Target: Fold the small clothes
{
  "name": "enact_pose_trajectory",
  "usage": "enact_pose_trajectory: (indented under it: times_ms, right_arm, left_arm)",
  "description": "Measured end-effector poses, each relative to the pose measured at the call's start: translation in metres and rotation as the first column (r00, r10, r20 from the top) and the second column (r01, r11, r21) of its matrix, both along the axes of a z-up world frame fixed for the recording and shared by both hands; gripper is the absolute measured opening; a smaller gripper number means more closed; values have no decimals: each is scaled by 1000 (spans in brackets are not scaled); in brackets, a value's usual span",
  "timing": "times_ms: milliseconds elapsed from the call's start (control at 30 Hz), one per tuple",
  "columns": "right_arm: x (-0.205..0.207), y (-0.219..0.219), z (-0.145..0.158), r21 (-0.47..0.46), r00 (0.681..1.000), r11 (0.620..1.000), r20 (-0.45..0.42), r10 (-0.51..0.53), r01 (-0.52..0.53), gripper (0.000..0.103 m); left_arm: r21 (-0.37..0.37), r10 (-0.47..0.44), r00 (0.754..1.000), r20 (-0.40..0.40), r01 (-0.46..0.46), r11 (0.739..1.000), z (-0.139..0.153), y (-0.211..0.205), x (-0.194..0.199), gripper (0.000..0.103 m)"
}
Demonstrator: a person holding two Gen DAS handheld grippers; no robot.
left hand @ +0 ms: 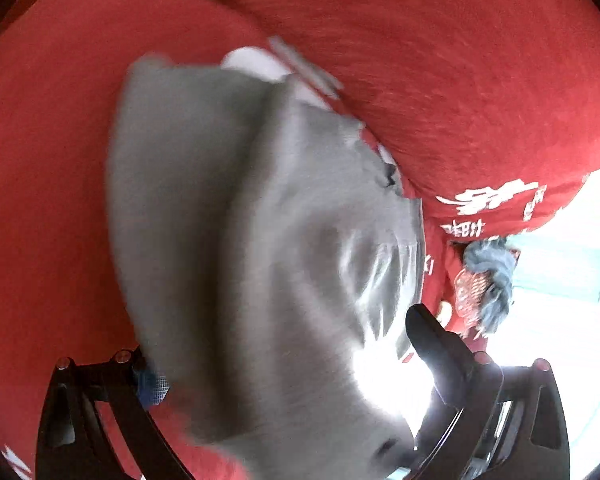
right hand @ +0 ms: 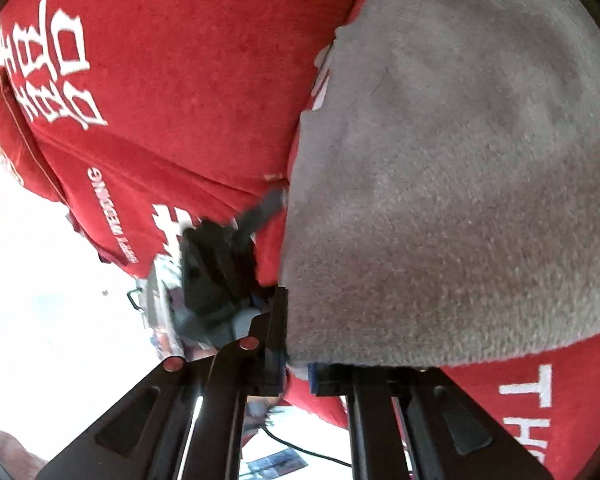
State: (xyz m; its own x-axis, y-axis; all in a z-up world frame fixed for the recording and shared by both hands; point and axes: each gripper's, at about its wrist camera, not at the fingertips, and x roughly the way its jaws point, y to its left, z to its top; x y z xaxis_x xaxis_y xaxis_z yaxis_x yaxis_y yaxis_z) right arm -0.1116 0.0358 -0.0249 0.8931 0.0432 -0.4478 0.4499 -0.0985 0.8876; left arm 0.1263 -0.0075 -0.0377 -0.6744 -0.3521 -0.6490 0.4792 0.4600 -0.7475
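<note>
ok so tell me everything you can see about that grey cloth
The grey cloth is a small, plain piece of soft, fuzzy, fleece-like fabric with no print. It lies over the red printed cloth, creased and partly lifted rather than flat. The left view shows it blurred, with folds bunching toward the left gripper. Its near edge runs into the right gripper, whose jaws look shut on it. Whether the left gripper has hold of it cannot be told.
</note>
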Motion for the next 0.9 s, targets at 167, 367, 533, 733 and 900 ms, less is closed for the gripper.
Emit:
enact_pose_trajectory:
  times_ms: [167, 367, 533, 733, 900]
  right_arm:
    - [11, 15, -2, -7, 977, 986, -134, 165, -168, 9]
    - [-9, 14, 17, -65, 881, 945, -386, 272, -320, 17]
    - [-44, -17, 23, -132, 821, 956, -552, 147, -260, 26]
    - [-59, -40, -5, -92, 779, 957, -605, 167, -276, 14]
    - [-76, -43, -6, -88, 813, 960, -554, 176, -267, 14]
  left_arm:
    - [52, -142, 955, 260, 133, 990, 9, -30, -31, 69]
    - [90, -186, 928, 324, 165, 982, 6, -32, -39, 66]
    - [129, -265, 882, 390, 232, 964, 10, -42, -63, 80]
    - [141, -263, 829, 494, 223, 965, 23, -38, -72, 32]
    - [39, -99, 918, 384, 91, 995, 49, -30, -60, 21]
